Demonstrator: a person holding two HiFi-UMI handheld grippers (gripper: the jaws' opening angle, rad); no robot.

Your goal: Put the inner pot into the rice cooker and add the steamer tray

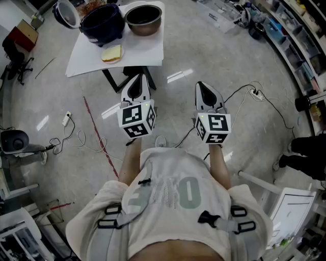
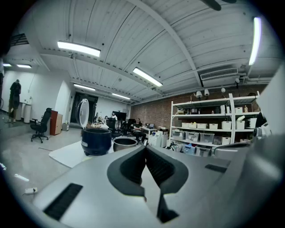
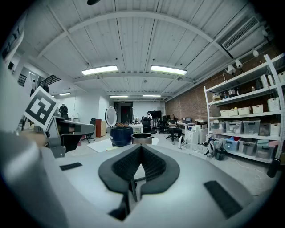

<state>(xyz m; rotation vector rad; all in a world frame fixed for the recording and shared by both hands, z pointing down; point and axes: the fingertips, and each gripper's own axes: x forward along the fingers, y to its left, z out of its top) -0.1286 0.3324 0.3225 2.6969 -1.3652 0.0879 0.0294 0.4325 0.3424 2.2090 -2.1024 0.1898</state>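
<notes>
On the white table (image 1: 147, 53) at the top of the head view, starting from the left: rice cooker (image 1: 102, 23), dark blue and round-bodied, dark inside, hinged lid (image 1: 68, 12) thrown back to show a pale underside. Just in front of it, a pale yellow flat piece (image 1: 111, 53) on a small dish, too small to name. Close beside the cooker on its right, the inner pot (image 1: 143, 19): dull brownish metal outside, dark inside, standing upright on the tabletop, outside the cooker.

Well short of the table, held side by side over the grey floor (image 1: 178, 56) and aimed toward it:

- **left gripper** (image 1: 141, 76), jaws pressed fully together with nothing between them
- **right gripper** (image 1: 199, 84), likewise closed tight on nothing

Neither touching anything on the table.

Cut off by the head view's top edge: the far rim of the lid and the table's back corners. Hidden under the tabletop: most of the black table legs (image 1: 113, 80). Cannot tell whether the dish under the yellow piece is the steamer tray. In both gripper views, cooker and pot small and far off beyond the jaw tips, the pot's base masked by the gripper's own grey body. In the right gripper view, only part of the left gripper, clipped by the frame's left edge.
</notes>
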